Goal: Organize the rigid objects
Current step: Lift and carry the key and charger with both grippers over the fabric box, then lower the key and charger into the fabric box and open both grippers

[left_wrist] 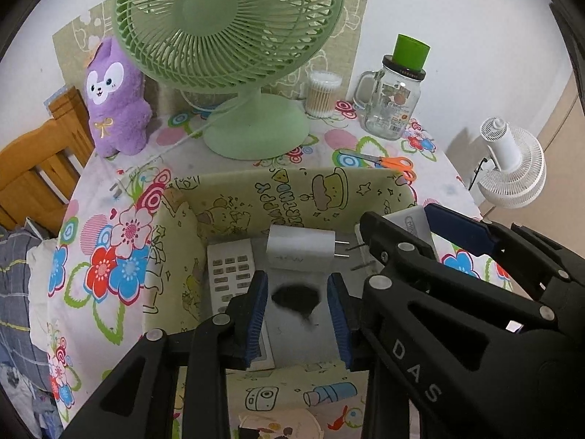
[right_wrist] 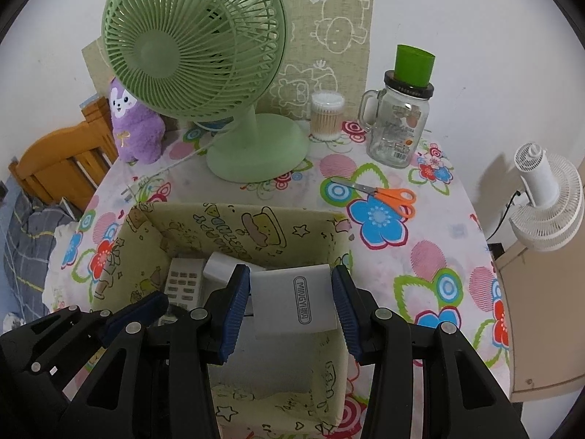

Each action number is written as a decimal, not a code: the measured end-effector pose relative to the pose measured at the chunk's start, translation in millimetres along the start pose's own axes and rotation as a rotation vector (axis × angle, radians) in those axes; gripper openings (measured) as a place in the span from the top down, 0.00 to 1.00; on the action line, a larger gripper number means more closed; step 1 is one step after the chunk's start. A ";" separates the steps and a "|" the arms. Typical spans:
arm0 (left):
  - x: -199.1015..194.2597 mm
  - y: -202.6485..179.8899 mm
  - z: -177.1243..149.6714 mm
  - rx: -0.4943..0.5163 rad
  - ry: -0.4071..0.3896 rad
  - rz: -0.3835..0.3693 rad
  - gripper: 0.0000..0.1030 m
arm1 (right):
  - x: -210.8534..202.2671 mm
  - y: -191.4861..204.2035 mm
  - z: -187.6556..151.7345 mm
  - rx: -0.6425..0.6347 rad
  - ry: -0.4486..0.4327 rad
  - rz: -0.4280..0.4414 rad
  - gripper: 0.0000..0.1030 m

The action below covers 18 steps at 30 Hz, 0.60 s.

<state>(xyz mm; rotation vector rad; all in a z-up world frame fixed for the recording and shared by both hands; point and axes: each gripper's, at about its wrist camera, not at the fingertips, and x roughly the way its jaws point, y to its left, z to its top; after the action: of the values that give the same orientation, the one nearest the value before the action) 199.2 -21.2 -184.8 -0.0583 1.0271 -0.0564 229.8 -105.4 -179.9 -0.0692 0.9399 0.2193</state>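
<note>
Storage box (right_wrist: 153,256) already contains remote (right_wrist: 184,281) and charger (left_wrist: 300,247); right gripper (right_wrist: 291,305) clamps power adapter (right_wrist: 294,301) above it; left gripper (left_wrist: 297,320) apart; scissors (right_wrist: 387,194) remain outside.

"MINGYI" on the white box (right_wrist: 294,301); "DAS" on the right gripper (left_wrist: 416,366).

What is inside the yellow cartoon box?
Inside the yellow box lie a white remote and a white plug adapter. The right tool holds a white MINGYI block over it, covering the rest.
</note>
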 end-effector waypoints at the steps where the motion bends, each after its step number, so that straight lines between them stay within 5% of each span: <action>1: 1.0 0.5 -0.1 -0.001 0.004 0.006 0.64 | 1.6 0.2 0.1 0.000 0.003 0.001 0.52; 7: 2.9 3.5 0.2 -0.011 0.018 0.001 0.60 | -0.4 2.9 2.3 -0.016 -0.020 -0.011 0.50; 11: 0.3 3.1 -0.3 -0.007 0.015 0.004 0.47 | -2.6 1.6 1.1 -0.002 -0.020 -0.004 0.36; 18: -9.7 -1.7 -1.4 0.007 -0.004 0.009 0.38 | -13.7 -0.6 -1.3 0.017 -0.033 -0.002 0.26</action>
<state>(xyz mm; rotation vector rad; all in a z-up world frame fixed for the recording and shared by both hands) 193.0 -22.2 -177.1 -0.0478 1.0233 -0.0514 221.1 -108.3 -169.7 -0.0507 0.9086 0.2103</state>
